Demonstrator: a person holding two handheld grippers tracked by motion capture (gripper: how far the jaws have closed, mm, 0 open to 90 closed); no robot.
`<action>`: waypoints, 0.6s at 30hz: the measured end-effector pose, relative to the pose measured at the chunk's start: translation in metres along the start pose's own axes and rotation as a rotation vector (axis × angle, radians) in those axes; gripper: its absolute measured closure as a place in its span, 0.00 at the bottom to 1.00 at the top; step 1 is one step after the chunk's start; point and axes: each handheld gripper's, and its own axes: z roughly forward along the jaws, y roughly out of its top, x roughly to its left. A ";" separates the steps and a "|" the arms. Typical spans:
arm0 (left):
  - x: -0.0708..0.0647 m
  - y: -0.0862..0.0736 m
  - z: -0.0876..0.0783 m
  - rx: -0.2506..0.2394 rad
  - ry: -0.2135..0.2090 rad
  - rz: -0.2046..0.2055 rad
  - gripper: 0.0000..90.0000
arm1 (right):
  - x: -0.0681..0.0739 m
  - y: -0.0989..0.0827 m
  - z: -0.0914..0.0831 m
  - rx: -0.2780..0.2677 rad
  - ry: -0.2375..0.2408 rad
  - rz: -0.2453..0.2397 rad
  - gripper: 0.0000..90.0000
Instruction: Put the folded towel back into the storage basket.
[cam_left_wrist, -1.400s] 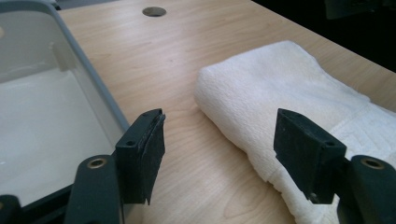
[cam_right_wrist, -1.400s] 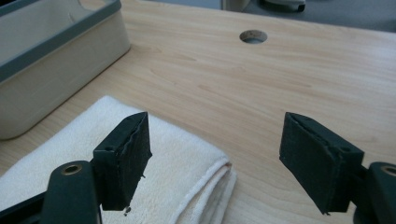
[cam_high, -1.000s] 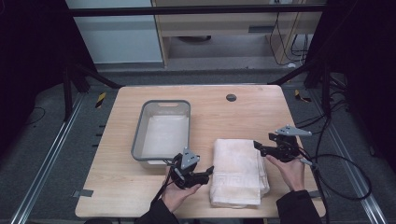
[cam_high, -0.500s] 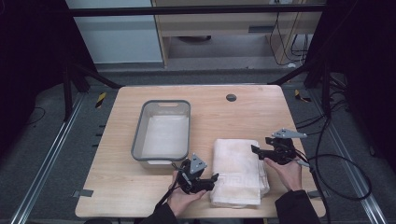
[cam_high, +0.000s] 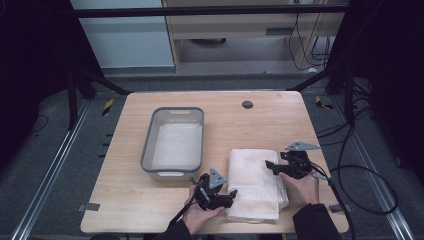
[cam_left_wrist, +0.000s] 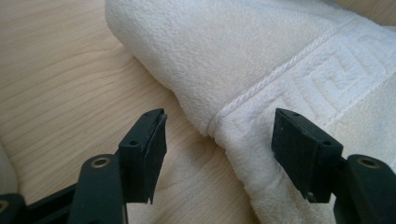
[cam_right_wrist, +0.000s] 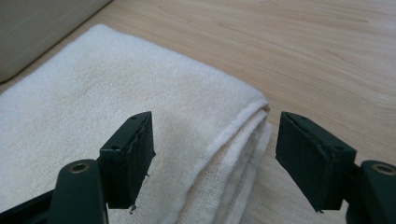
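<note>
The folded white terry towel (cam_high: 256, 182) lies on the near right part of the light wooden desk (cam_high: 150, 210), its near edge close to the desk's front rim. It looks soft, light and limp: I judge it will sag and unfold if lifted by one layer, so both tools should pinch through the whole stack at the folded edges. The left tool (cam_high: 231, 196) sits at the towel's near left edge, released, jaws straddling the thick rolled edge by the corded border without pressing it (cam_left_wrist: 215, 126). The right tool (cam_high: 268, 165) hovers at the far right corner; its jaws have just been closing a little, yet they stand wide, the stacked hem between them untouched (cam_right_wrist: 233, 135). Bare desk surrounds the towel on the right and beyond, giving room to slide or lift. Farther left, just beside the towel, stands the grey rectangular plastic bin (cam_high: 146, 152) with a pale lining, near enough to snag a dragged corner.
</note>
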 end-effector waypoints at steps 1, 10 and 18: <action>0.000 0.000 0.001 0.006 -0.001 -0.001 0.38 | 0.000 -0.001 0.001 0.006 0.001 0.007 0.32; -0.003 -0.003 0.010 0.037 -0.002 -0.013 0.36 | 0.000 -0.008 0.011 0.040 0.017 0.010 0.35; -0.004 -0.005 0.014 0.048 -0.004 -0.023 0.37 | 0.003 -0.011 0.017 0.065 0.010 0.020 0.37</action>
